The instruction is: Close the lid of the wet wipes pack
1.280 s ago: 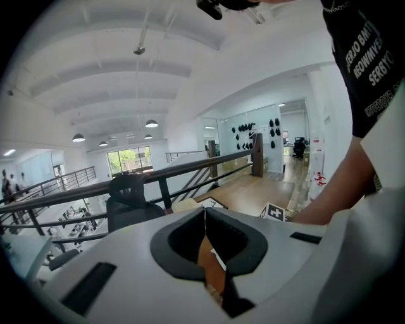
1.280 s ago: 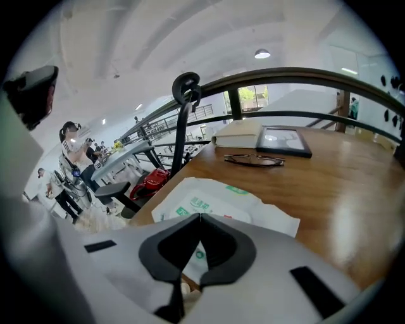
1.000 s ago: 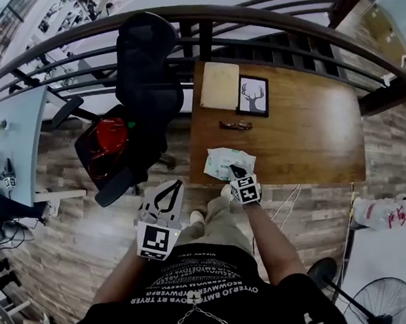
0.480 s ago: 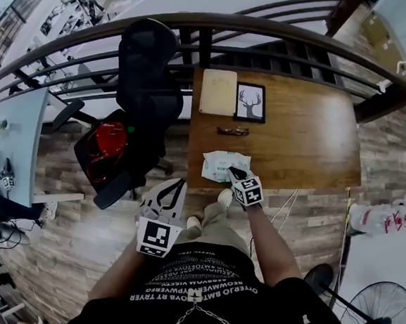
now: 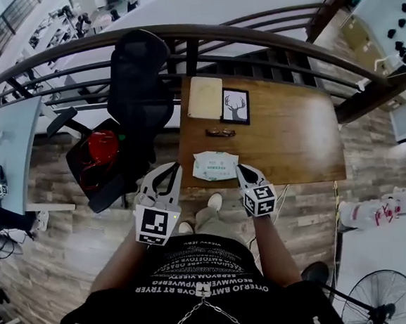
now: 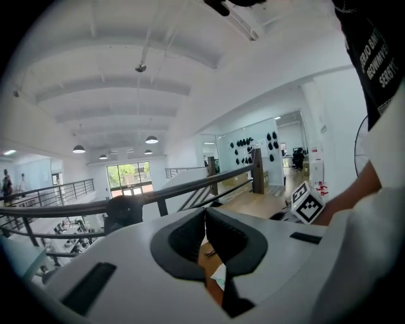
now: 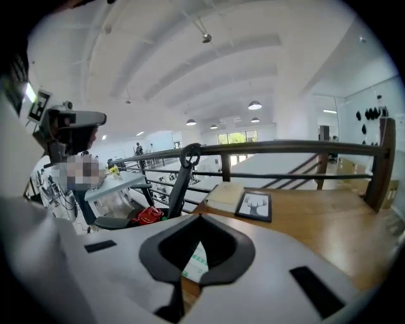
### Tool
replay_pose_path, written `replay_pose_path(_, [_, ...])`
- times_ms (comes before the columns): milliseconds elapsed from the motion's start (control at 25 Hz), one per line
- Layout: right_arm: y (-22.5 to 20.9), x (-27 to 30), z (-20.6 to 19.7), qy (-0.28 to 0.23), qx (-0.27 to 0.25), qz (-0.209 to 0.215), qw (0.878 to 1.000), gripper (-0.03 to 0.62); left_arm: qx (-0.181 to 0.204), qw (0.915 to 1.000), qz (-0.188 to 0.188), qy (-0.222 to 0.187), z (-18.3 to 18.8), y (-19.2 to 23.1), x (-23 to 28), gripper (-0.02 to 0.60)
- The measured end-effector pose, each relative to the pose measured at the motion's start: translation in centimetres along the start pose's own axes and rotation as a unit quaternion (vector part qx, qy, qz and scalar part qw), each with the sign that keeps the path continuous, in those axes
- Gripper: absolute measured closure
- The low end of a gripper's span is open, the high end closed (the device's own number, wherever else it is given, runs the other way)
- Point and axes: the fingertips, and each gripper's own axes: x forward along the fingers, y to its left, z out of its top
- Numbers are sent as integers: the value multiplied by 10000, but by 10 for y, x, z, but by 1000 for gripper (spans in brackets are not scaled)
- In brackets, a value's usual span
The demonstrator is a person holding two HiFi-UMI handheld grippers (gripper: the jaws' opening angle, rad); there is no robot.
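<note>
The wet wipes pack (image 5: 215,166), white with a green label, lies flat near the front edge of the wooden table (image 5: 292,136); its lid looks flat against the pack. My right gripper (image 5: 239,168) hovers just off the pack's right corner, shut and empty, clear of it. My left gripper (image 5: 175,169) is held at the table's front left corner, jaws together with nothing between them. In the right gripper view the pack (image 7: 197,262) shows through the jaw loop, below the closed tips (image 7: 199,219). The left gripper view shows a sliver of the pack (image 6: 219,276) beneath its shut tips (image 6: 205,212).
On the table behind the pack lie dark glasses (image 5: 219,131), a framed deer picture (image 5: 235,106) and a beige pad (image 5: 205,97). A black office chair (image 5: 136,86) with a red bag (image 5: 103,147) stands left of the table. A dark railing (image 5: 248,37) runs behind it.
My right gripper has lifted off the pack and drawn back toward my body. The left gripper has risen a little. The pack stays on the table.
</note>
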Motion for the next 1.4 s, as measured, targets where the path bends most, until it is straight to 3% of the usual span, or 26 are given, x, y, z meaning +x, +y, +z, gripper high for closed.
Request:
replay_pose_path(320, [54,-90,96,-742,-549,231,9955,580,49,9990,-50,-443,34,-5,-30,554])
replay_pose_path(560, [70,-153,133,-1145,-837,-46,9899,580,28,9979,-203,-614,41,-12,-44,554])
replay_pose_path(1040, [99,-174,124,-1172,-768,34,9901,580,-84,9976,-353,-594,29,-20,-62,554])
replay_pose_path(1400, [104,-168,127,-1175,-689,278,9903,580,-136,9975,-226,-656,29,-18,-63,554])
